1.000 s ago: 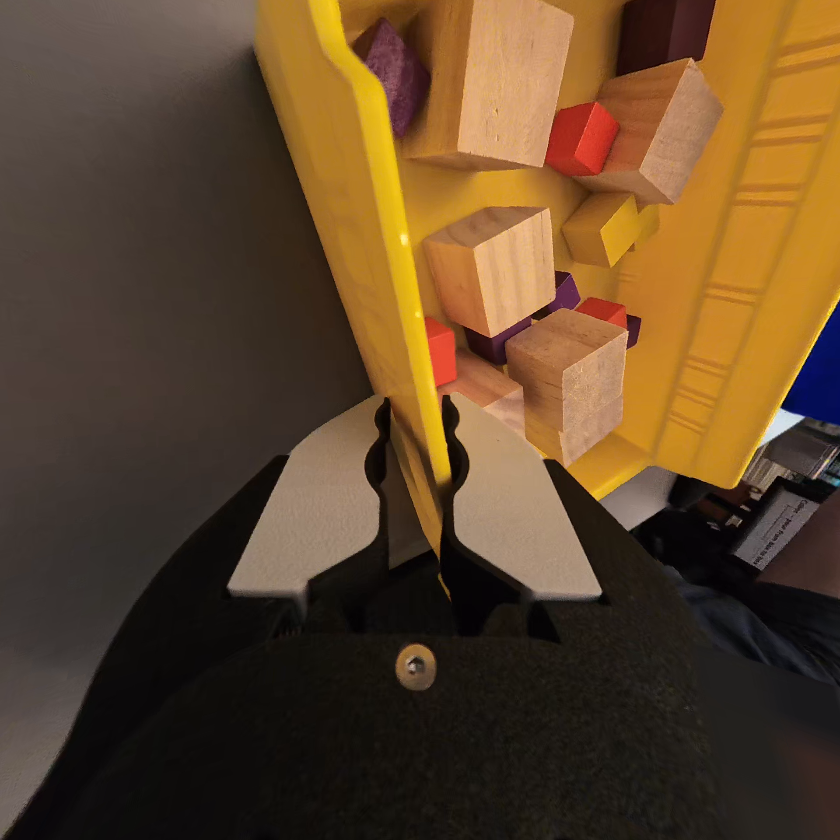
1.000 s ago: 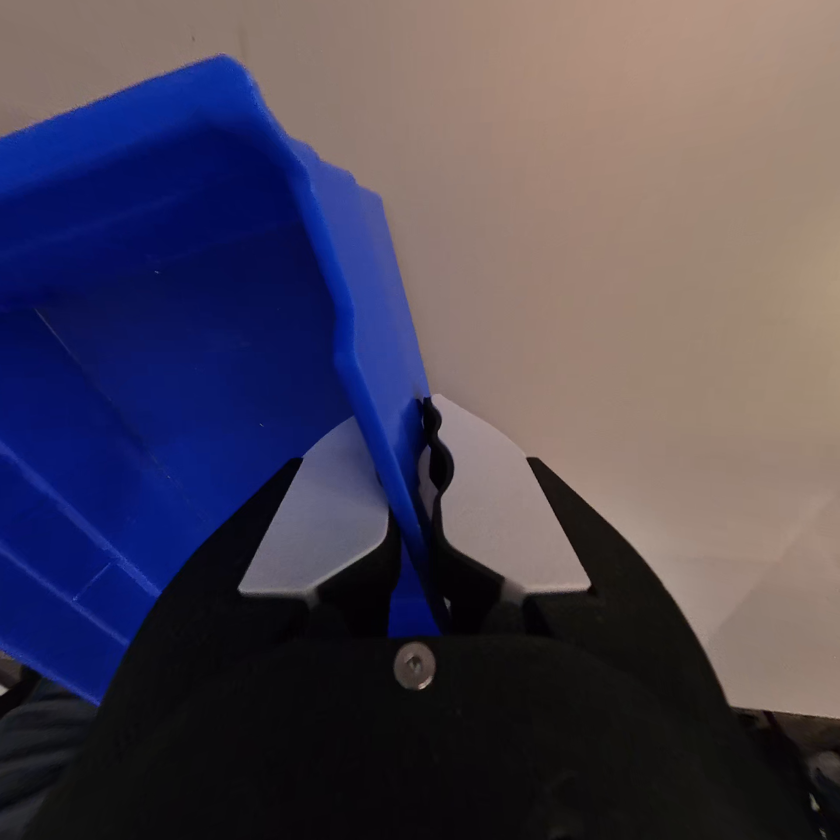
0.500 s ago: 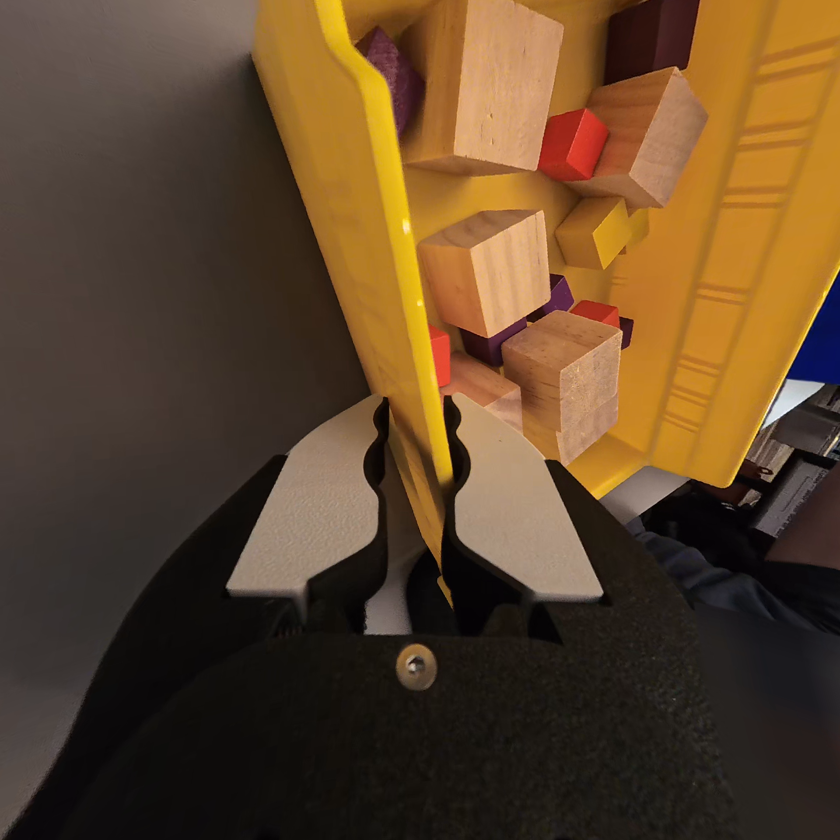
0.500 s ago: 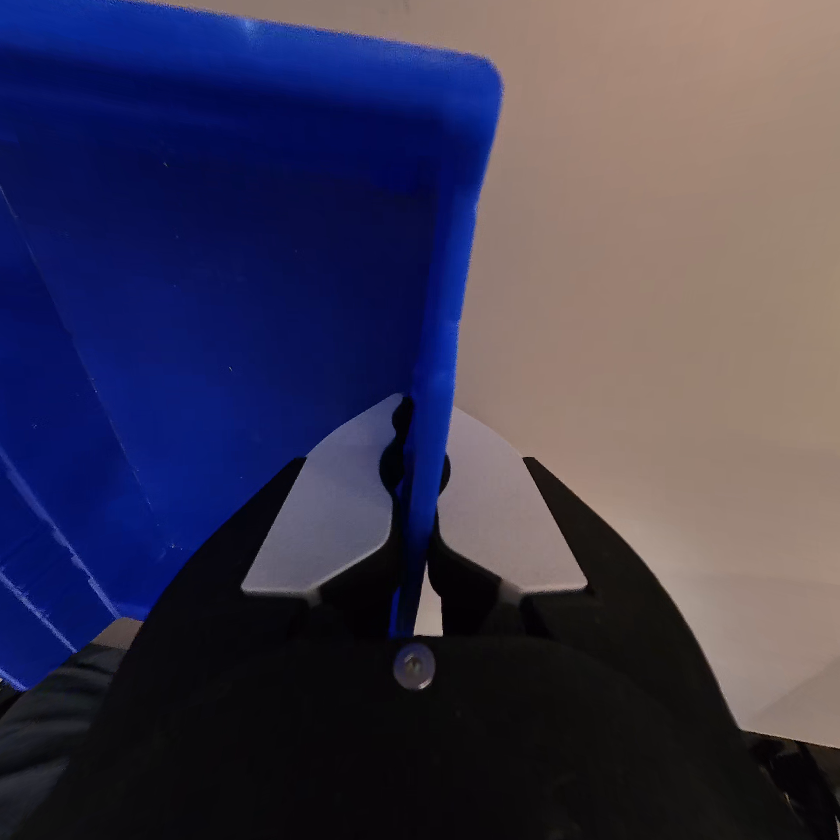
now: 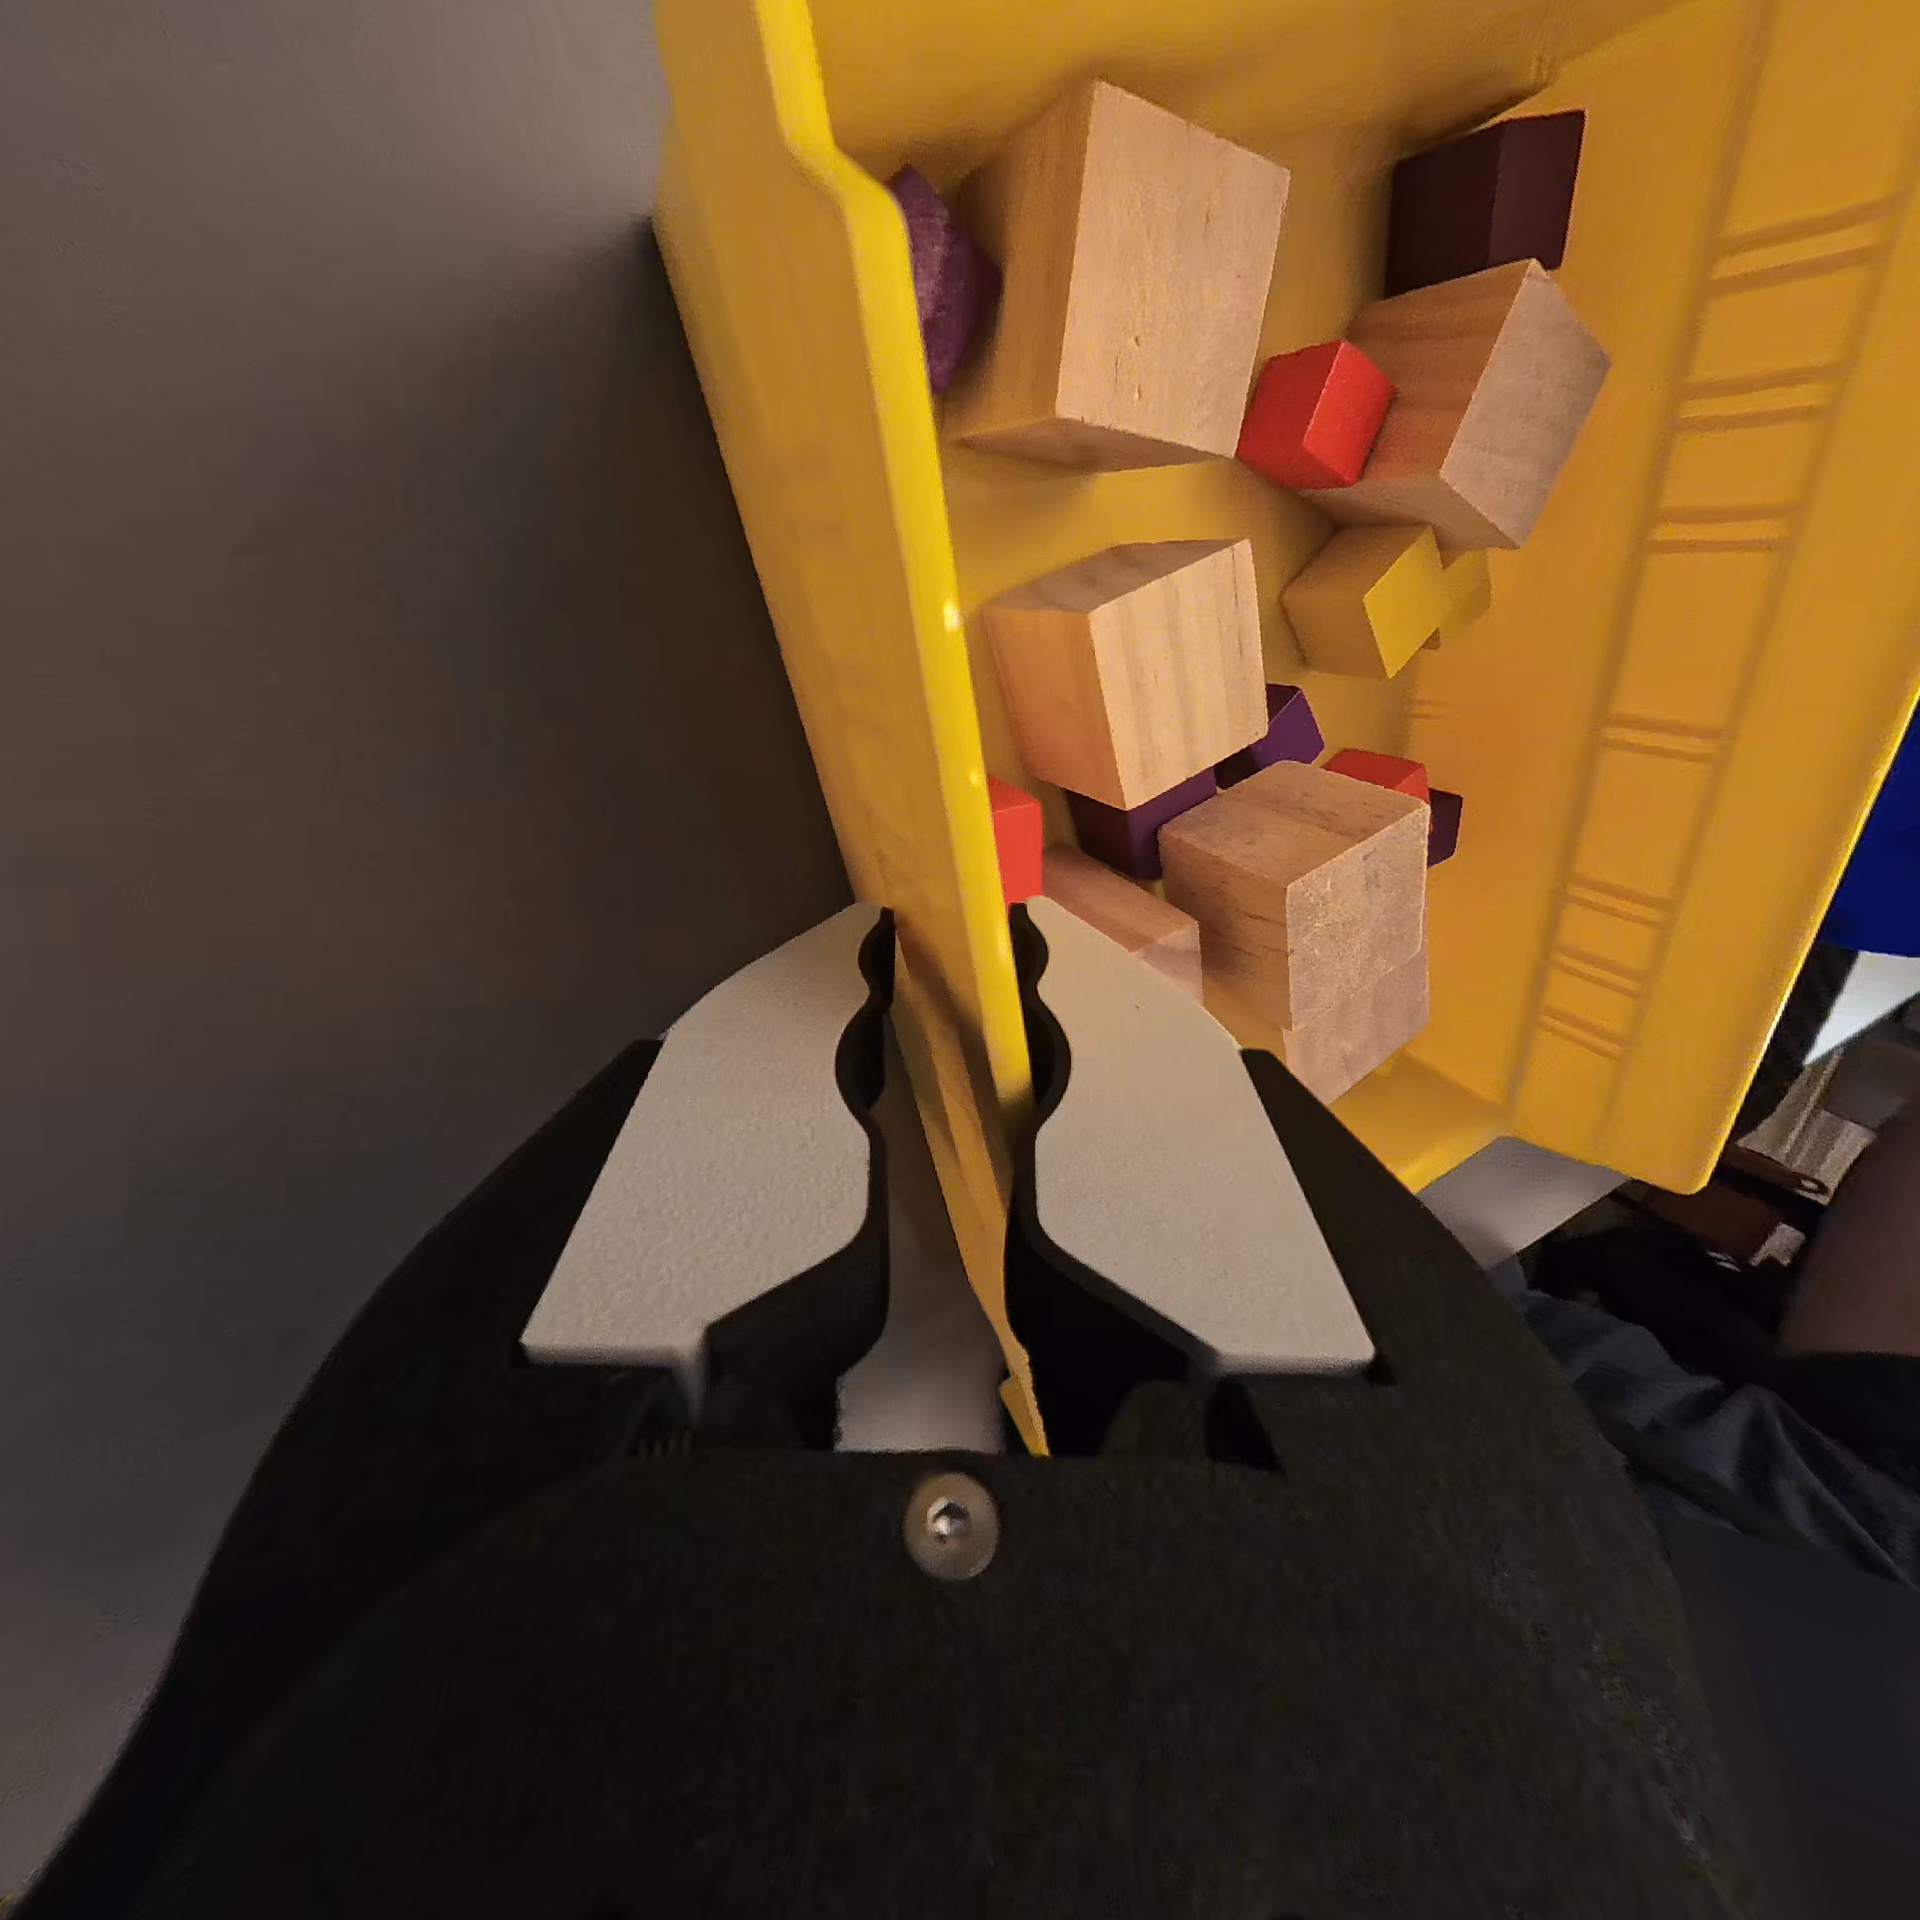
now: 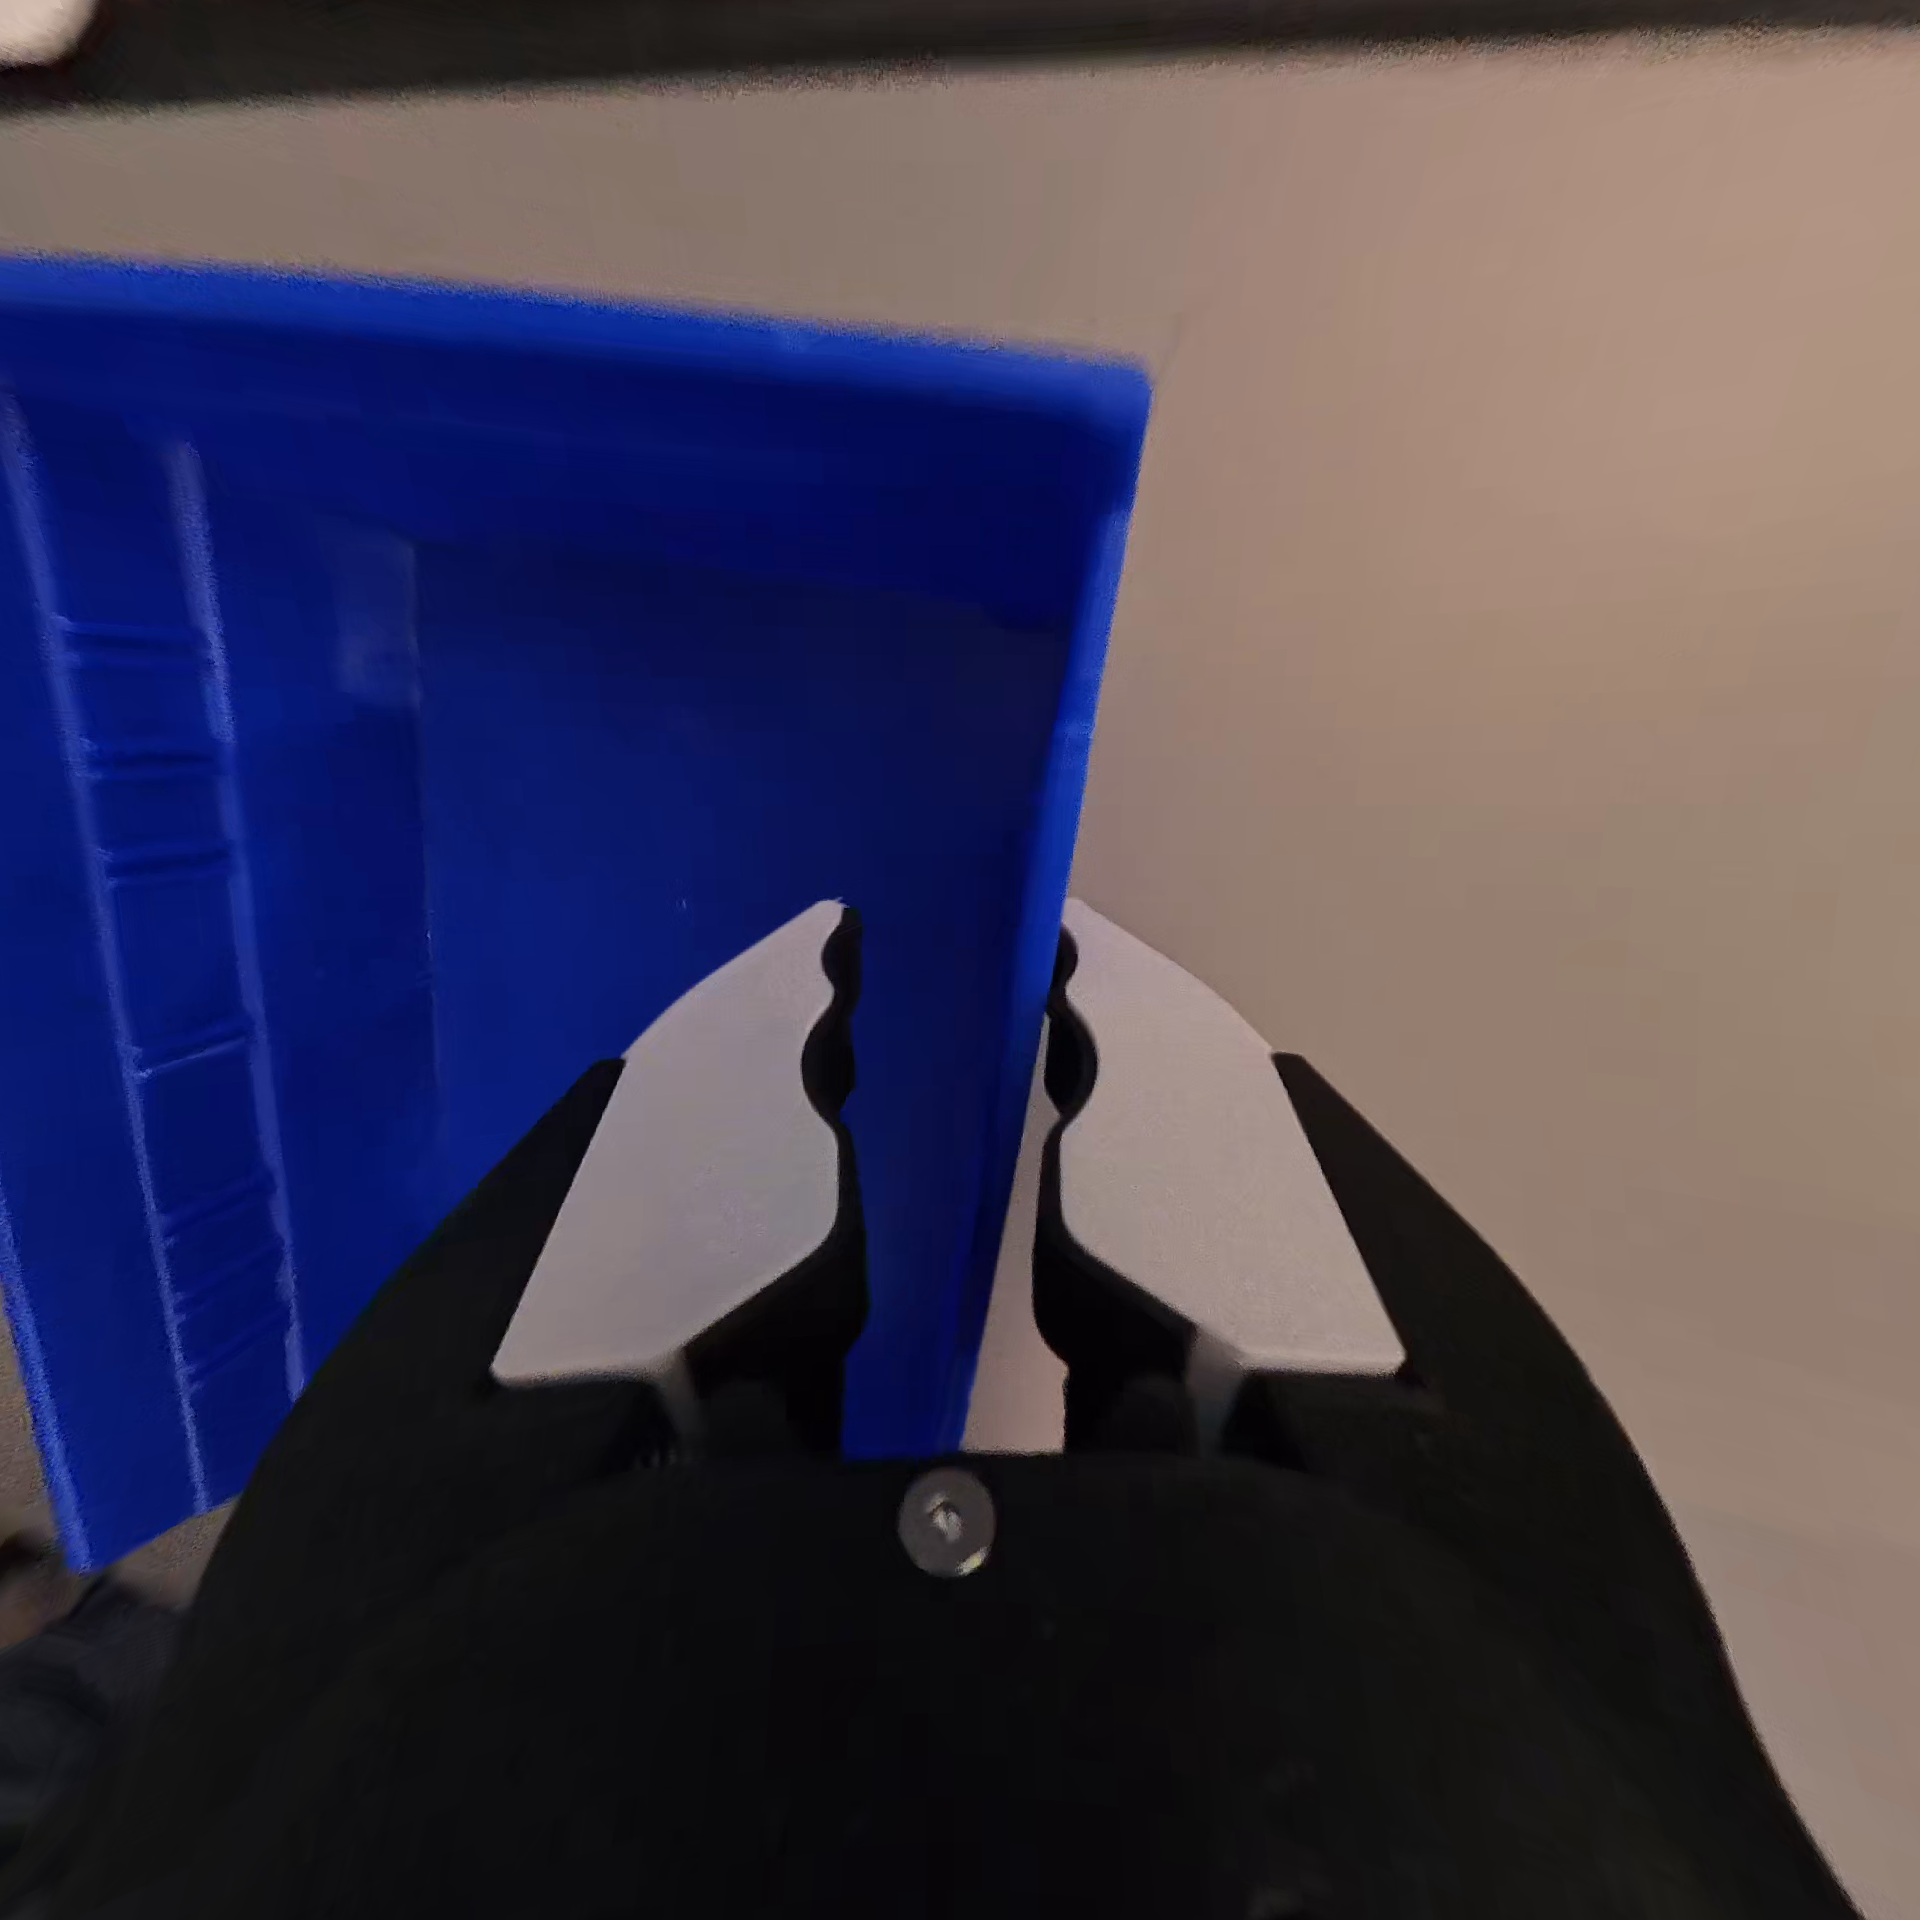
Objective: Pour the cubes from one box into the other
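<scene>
Probably an indoor workroom or lab, though little shows it. Ahead of the left tool stands a plain grey wall (image 5: 312,520); ahead of the right tool, a bare beige surface (image 6: 1507,675). To the lower right of the left tool lies dim clutter (image 5: 1787,1174), too dark to identify, beside a white flat ledge (image 5: 1507,1195).

Dim, warm light. Ahead of my right gripper (image 6: 951,925) the blue box (image 6: 623,727) smears with motion blur; my left view is sharper, bowed at its edges.
</scene>
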{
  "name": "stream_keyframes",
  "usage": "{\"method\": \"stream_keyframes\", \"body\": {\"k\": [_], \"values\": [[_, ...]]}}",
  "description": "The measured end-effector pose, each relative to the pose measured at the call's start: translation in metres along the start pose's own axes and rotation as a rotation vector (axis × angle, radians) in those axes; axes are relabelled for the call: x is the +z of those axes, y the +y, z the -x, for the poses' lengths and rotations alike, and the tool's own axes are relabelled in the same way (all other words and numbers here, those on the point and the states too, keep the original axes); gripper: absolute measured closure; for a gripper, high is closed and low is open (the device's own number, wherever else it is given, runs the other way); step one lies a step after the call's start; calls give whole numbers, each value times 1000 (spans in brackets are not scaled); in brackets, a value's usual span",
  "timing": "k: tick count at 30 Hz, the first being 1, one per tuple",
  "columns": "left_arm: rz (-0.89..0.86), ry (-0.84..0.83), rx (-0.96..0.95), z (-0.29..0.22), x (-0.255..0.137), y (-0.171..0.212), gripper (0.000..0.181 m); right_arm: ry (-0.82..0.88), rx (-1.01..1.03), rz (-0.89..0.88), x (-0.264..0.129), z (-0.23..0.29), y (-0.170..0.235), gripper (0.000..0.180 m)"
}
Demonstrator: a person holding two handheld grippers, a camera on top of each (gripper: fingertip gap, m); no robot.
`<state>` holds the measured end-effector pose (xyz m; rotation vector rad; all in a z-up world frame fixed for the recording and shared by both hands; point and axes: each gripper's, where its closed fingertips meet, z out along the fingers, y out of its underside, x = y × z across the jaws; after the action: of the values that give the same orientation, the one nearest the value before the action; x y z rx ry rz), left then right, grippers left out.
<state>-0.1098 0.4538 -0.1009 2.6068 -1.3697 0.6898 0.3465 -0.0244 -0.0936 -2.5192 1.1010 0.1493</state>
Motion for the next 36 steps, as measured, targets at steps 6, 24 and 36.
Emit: {"method": "stream_keyframes", "body": {"k": [6,24,36], "values": [[-38,-29,34,6,-3,-5,162,-4,-233,-536,-78,56,-42,147],[-343,116,66,-6,-34,-1,159,-683,-599,-781,-66,365,8,123],[-147,-45,34,2,-24,23,156,-504,-505,-250,58,463,4,127]]}}
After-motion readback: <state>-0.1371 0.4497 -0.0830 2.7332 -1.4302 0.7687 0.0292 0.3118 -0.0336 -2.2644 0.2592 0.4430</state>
